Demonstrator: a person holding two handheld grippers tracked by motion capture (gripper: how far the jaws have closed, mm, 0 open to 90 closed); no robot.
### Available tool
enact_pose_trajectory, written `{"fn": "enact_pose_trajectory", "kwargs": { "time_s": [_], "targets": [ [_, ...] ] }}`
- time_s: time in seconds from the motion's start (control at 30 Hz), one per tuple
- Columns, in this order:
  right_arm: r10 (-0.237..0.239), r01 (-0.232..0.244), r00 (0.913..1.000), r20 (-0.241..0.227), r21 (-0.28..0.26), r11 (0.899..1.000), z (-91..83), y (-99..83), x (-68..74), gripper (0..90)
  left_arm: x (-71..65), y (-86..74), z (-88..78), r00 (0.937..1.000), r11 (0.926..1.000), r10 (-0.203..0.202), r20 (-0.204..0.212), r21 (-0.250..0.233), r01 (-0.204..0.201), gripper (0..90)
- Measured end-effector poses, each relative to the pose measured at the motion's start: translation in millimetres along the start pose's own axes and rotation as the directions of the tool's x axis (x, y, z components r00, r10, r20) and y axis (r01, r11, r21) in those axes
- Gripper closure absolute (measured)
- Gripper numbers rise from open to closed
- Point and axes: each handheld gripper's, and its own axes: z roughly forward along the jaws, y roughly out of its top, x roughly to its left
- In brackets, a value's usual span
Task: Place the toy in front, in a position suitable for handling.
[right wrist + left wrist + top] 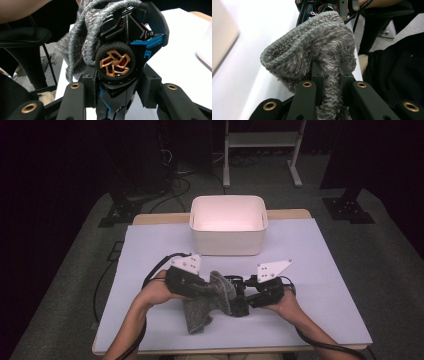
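White table cover (pixel 310 270) fills the middle of the high view; white bin (pixel 228 224) sits at its upper centre, apart from the work. Lower centre: grey fuzzy sock (pixel 207 302) and black toy car (pixel 239 296), both raised off the cover between the two hands. Left gripper (pixel 202 289) is clenched on the sock; in the left gripper view its jaws pinch the fabric at lower centre, with the ribbed cuff (pixel 294 47) gaping open toward the upper left. Right gripper (pixel 247 297) is clamped across the car body; in the right gripper view the jaws flank it at lower centre, just beside the black tyre with copper rim (pixel 115 62), and the sock cuff (pixel 85 37) is draped over the car's upper left end. Judgement: the sock is light, limp and stretchy, and will sag and fold unless held at the cuff edge, so the cuff is the place to grip. The car is rigid, smooth plastic, likely slippery; wheels may roll, so hold the body sides, not the tyres. Blue trim (pixel 151 42) looks like hard edges that may snag the knit.
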Motion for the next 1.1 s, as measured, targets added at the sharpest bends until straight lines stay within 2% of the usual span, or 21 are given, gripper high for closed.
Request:
{"fn": "enact_pose_trajectory", "kwargs": {
  "time_s": [0.07, 0.13, 0.2, 0.27, 0.37, 0.47, 0.63, 0.83, 0.9, 0.93, 1.1],
  "targets": [
    [-0.022, 0.022, 0.9997, 0.014, 0.029, 0.999, 8.2, 1.7, -1.8, 56.1, -0.7, -5.5, -8.8, 0.9998, 1.0, -0.009, -0.018, -0.002, 0.009, 80.1],
    [-0.014, 0.014, 0.9999, 0.008, 0.057, 0.998, 14.3, -3.3, -3.0, 56.1, -0.3, -11.6, -17.3, 0.9993, 0.9997, -0.024, -0.029, -0.007, 0.024, 80.4],
    [0.001, -0.001, 1.0, 0.006, 0.032, 0.999, 14.0, -9.7, -3.5, 56.1, 0.3, -17.0, -24.5, 0.9983, 0.9992, -0.039, -0.043, -0.009, 0.039, 80.4],
    [0.013, -0.013, 0.9999, 0.008, 0.031, 0.999, 10.9, -11.1, -5.2, 56.1, -0.1, -18.9, -32.4, 0.9974, 0.9988, -0.048, -0.054, -0.009, 0.048, 80.6],
    [0.017, -0.017, 0.9998, 0.011, 0.026, 1.0, 8.3, -12.9, -5.7, 56.1, -0.6, -14.6, -33.4, 0.998, 0.9991, -0.04, -0.049, -0.015, 0.039, 80.6],
    [-0.003, 0.002, 0.9999, 0.016, 0.038, 0.999, 9.4, -10.8, -2.5, 56.1, -0.1, -1.2, -27.1, 0.9994, 0.9998, -0.02, -0.03, 0.01, 0.02, 80.5],
    [-0.038, 0.037, 0.999, 0.021, 0.045, 0.998, 13.1, -8.1, 2.6, 56.1, 1.5, 28.5, -7.7, 0.9995, 0.9981, 0.027, 0.016, 0.055, -0.028, 80.5],
    [-0.057, 0.056, 0.9981, 0.025, 0.049, 0.997, 15.8, -6.8, 6.2, 56.0, 0.7, 61.7, 20.2, 0.995, 0.9892, 0.09, 0.044, 0.112, -0.094, 80.4],
    [-0.051, 0.05, 0.9983, 0.03, 0.046, 0.998, 13.9, -7.9, 6.3, 56.1, 2.2, 65.3, 27.3, 0.9944, 0.9864, 0.096, 0.045, 0.13, -0.101, 80.5],
    [-0.048, 0.047, 0.9984, 0.031, 0.044, 0.998, 12.7, -8.8, 5.3, 56.1, 3.0, 65.8, 27.5, 0.9949, 0.9874, 0.089, 0.047, 0.127, -0.095, 80.4],
    [-0.036, 0.034, 0.9987, 0.036, 0.043, 0.999, 9.8, -10.1, 4.1, 56.2, 4.0, 57.3, 19.8, 0.9971, 0.9893, 0.067, 0.035, 0.127, -0.071, 80.4]
  ]
}}
